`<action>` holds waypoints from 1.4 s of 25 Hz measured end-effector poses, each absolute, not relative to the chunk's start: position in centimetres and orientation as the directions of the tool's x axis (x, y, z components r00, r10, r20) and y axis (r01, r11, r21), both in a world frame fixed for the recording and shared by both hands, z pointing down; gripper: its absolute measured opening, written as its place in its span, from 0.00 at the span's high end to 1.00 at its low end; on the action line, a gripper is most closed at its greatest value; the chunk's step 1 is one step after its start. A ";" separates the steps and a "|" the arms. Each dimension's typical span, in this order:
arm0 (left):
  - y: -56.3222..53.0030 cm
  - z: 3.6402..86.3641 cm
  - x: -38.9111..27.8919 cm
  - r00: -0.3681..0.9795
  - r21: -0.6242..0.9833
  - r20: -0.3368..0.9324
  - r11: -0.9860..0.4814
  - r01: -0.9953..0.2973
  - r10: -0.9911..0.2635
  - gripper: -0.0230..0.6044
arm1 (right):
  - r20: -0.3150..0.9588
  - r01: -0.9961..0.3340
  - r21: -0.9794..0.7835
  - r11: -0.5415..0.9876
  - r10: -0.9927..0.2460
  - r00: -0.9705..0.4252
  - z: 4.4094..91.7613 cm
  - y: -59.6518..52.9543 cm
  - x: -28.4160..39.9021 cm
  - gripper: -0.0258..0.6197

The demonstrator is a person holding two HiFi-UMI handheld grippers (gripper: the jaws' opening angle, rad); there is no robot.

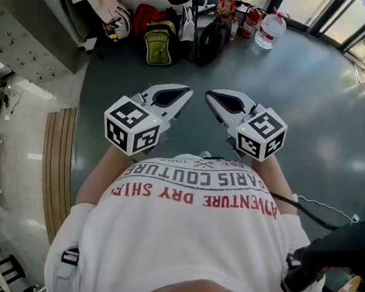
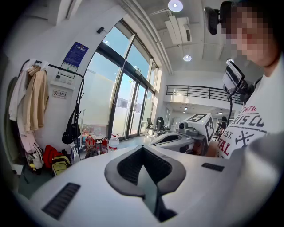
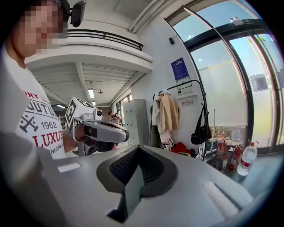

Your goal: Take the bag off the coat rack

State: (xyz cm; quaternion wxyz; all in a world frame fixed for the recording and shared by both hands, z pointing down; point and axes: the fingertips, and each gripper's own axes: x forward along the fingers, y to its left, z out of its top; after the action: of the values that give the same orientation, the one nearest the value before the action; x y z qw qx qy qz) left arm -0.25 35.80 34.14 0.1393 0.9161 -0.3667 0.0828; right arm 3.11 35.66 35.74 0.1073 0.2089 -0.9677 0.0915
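Right gripper view: black shoulder bag (image 3: 200,131) hangs well ahead of you, left tool (image 1: 182,92) and right tool (image 1: 213,96) both clamped shut, empty.

Bag (image 2: 71,133) on coat rack (image 2: 80,102), beside jackets (image 2: 32,102)

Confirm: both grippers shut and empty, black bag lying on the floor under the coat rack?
Wrong on the bag. The black bag hangs from the coat rack, not on the floor; the right gripper view shows it. The rest stands: left gripper and right gripper are shut and empty.
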 end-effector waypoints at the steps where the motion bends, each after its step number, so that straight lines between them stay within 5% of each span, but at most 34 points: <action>1: 35.8 33.7 -0.3 0.718 0.196 0.251 -0.693 -0.694 -0.649 0.96 | 0.246 -0.424 -0.134 0.896 -0.384 -0.890 35.4 35.7 3.0 0.96; 35: 31.3 33.9 -2.3 0.745 0.272 0.194 -0.695 -0.666 -0.638 0.96 | 0.292 -0.473 -0.208 0.856 -0.408 -0.865 36.9 30.5 2.4 0.96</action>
State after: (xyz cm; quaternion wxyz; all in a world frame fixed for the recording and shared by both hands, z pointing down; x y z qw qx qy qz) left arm -2.28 31.28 33.95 0.1641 0.9196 -0.3546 0.0422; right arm 2.43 30.51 36.93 0.1195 0.2305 -0.9558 0.1377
